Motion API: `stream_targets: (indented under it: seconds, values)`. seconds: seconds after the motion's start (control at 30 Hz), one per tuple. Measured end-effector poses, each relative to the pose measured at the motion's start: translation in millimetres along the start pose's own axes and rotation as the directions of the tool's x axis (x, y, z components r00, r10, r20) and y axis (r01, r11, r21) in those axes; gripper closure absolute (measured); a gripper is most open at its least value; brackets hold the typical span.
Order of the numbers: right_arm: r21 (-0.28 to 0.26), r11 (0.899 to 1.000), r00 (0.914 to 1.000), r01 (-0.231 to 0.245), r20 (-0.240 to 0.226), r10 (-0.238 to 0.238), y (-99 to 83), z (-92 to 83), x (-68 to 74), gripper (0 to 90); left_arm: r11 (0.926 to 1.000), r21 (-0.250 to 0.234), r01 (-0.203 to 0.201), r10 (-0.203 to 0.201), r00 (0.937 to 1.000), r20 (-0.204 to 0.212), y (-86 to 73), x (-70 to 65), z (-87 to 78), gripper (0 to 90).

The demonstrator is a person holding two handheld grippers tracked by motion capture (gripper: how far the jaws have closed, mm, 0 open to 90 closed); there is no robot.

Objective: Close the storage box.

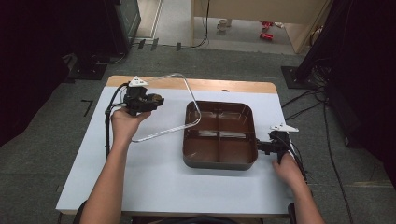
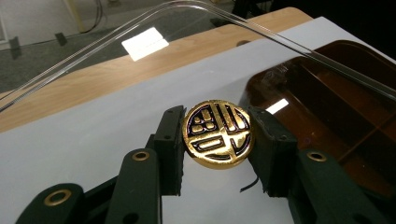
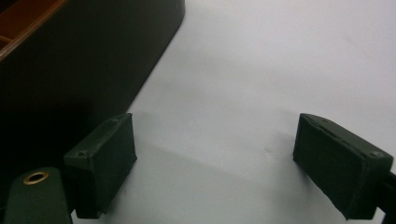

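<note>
You held the clear lid (image 1: 164, 105) by its gold knob (image 2: 218, 134), and that was the sensible place to take it: the knob is the one solid handle on a thin sheet of plastic, so the left gripper (image 2: 218, 140) could carry the whole lid without touching its rim. The jaws were clamped on the knob from either side, its round embossed face turned up between the pads (image 2: 170, 140), squarely in the middle of the grip. The lid hung tilted over the white table (image 1: 154, 172), left of the brown divided tray (image 1: 219, 161), one corner overlapping the tray's left edge. Your right gripper (image 3: 215, 163) rested low on the table just beside the tray's right wall, its jaws apart with nothing between them, likely placed there to steady the tray while the lid came away
</note>
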State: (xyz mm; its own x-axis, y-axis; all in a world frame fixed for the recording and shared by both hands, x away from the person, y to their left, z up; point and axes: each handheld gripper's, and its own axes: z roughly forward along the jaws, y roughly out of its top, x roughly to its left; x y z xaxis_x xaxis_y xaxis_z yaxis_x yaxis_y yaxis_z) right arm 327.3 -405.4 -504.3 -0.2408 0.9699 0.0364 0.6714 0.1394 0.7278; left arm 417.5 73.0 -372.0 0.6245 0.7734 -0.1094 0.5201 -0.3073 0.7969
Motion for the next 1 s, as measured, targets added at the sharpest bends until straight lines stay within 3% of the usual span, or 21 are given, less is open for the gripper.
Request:
stream_targets:
  seconds: [0.07, 0.37, 0.6, 0.77, 0.93, 1.0]
  values:
    - [0.001, 1.0, 1.0, -0.001, 0.0, 0.001, 0.0, -0.1, 0.1, 12.8, 0.9996, 0.007, -0.029, 0.028, 0.9994, 0.019, 2.3, -11.9, 5.3, 59.4]
    - [0.001, 1.0, 1.0, -0.002, 0.0, 0.002, 0.0, 0.0, 0.1, 12.8, 0.9954, 0.039, -0.088, 0.084, 0.9925, 0.088, 3.7, -43.9, 23.2, 59.3]
    - [0.0, 1.0, 1.0, 0.0, 0.0, 0.0, 0.0, 0.0, 0.0, 12.8, 0.9916, 0.056, -0.117, 0.111, 0.9888, 0.1, 1.5, -58.4, 34.8, 59.4]
    - [0.0, 1.0, 1.0, 0.0, 0.0, 0.0, 0.0, 0.0, 0.0, 12.7, 0.9889, 0.054, -0.139, 0.13, 0.981, 0.144, 0.5, -76.4, 45.4, 59.4]
    - [0.0, 1.0, 1.0, 0.001, 0.0, -0.001, 0.0, 0.1, -0.1, 12.7, 0.9853, 0.069, -0.156, 0.143, 0.9763, 0.163, -2.1, -87.3, 54.8, 59.4]
    - [0.0, 1.0, 1.0, 0.002, 0.0, -0.002, 0.0, 0.0, -0.1, 12.7, 0.9869, 0.073, -0.144, 0.126, 0.9696, 0.21, -3.4, -93.2, 59.7, 59.4]
